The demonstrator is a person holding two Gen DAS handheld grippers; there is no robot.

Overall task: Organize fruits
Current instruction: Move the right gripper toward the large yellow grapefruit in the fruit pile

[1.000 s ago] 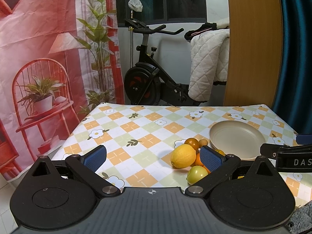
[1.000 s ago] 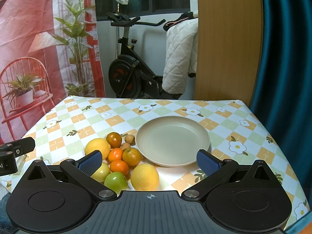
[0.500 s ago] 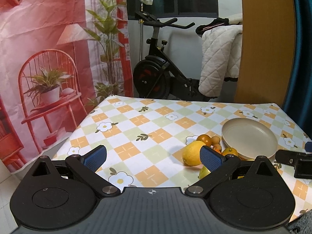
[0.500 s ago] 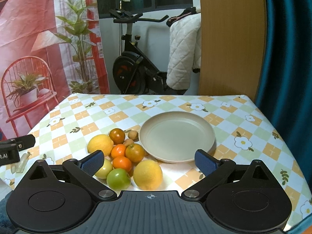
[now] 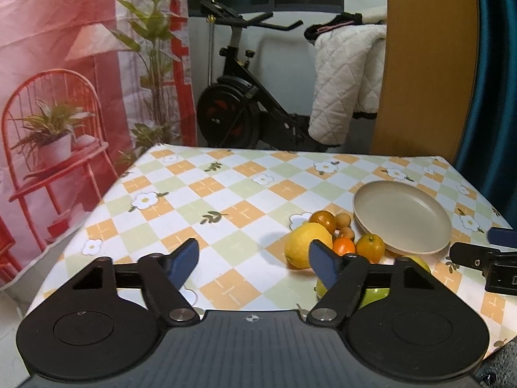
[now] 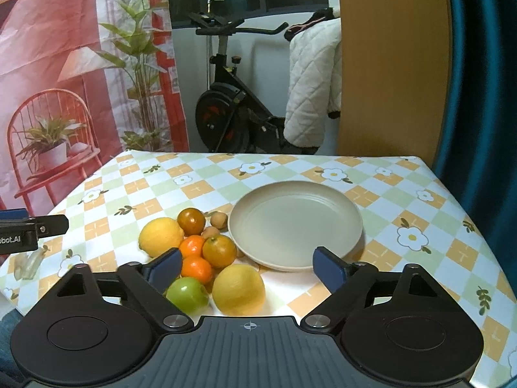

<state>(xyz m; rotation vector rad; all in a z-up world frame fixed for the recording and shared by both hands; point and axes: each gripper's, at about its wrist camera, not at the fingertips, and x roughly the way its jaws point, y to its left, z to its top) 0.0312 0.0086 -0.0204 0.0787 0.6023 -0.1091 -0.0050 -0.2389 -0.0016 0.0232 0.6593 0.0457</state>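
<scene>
A pile of fruit lies on the checked tablecloth left of an empty beige plate [image 6: 295,223]: a lemon [image 6: 161,236], a second yellow fruit [image 6: 238,289], a green apple [image 6: 187,294], several small oranges [image 6: 219,251] and a brown-orange tomato [image 6: 191,220]. My right gripper [image 6: 247,266] is open and empty, just in front of the pile and plate. My left gripper [image 5: 255,260] is open and empty, over bare cloth left of the lemon [image 5: 307,244]. The plate [image 5: 402,216] lies to its right.
The table edge drops off at left and far side. An exercise bike [image 6: 232,110], a white quilted cover [image 6: 313,84], a wooden panel [image 6: 391,64] and a blue curtain stand behind the table. The right gripper's finger [image 5: 484,263] shows at the left view's right edge.
The left gripper has drawn back and swung right, and its jaws have narrowed somewhat. The right gripper has moved slightly closer to the fruit, and the plate sits more central.
</scene>
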